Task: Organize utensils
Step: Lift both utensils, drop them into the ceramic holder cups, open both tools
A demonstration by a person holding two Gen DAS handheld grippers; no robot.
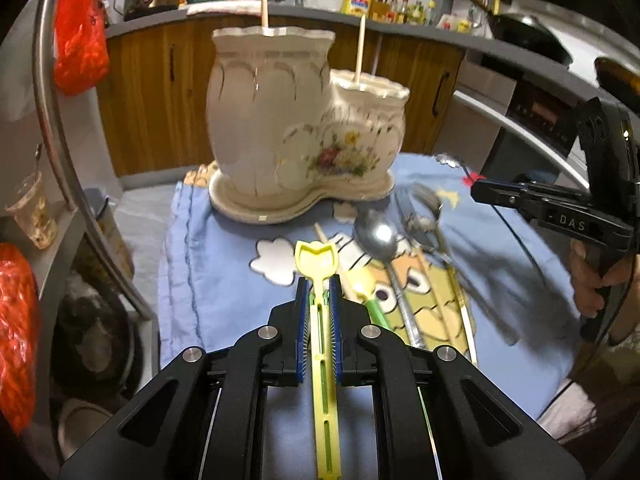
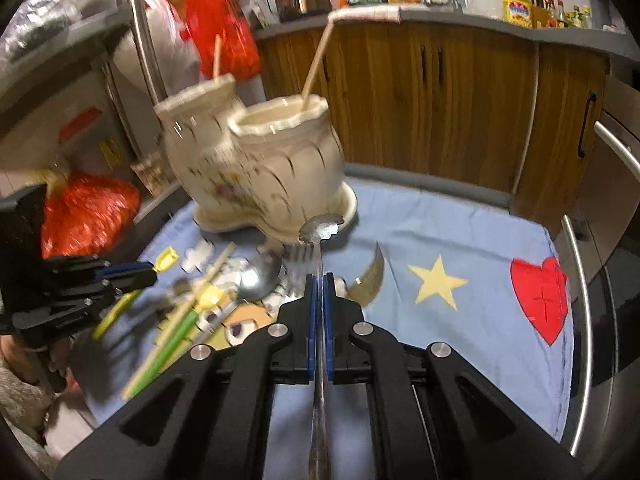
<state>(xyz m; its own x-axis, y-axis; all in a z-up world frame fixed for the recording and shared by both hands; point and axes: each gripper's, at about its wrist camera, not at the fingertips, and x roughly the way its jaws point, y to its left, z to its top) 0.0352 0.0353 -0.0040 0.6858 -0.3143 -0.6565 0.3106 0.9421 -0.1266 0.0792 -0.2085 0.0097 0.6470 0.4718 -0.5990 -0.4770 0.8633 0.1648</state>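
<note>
My left gripper (image 1: 319, 285) is shut on a yellow plastic utensil (image 1: 316, 254), which pokes out ahead of the blue pads above the blue cloth (image 1: 200, 264). The cream double ceramic holder (image 1: 272, 128) stands beyond it, one chopstick (image 1: 264, 6) upright in each pot. My right gripper (image 2: 319, 280) is shut on a thin metal utensil with a scalloped end (image 2: 322, 228), lifted off the cloth (image 2: 460, 232) near the holder (image 2: 260, 160). A metal spoon (image 1: 378, 236), a green-and-yellow utensil (image 2: 180, 328), a loose chopstick (image 2: 212, 276) and other blurred metal cutlery (image 1: 428, 216) lie on the cloth.
Wooden cabinets (image 2: 420, 100) and a crowded counter (image 1: 360, 4) stand behind the table. Red plastic bags (image 1: 78, 36) and a curved metal rail (image 1: 52, 120) are on the left, with a glass cup (image 1: 34, 212) on a shelf. A hand (image 1: 592, 280) holds the right gripper (image 1: 480, 190).
</note>
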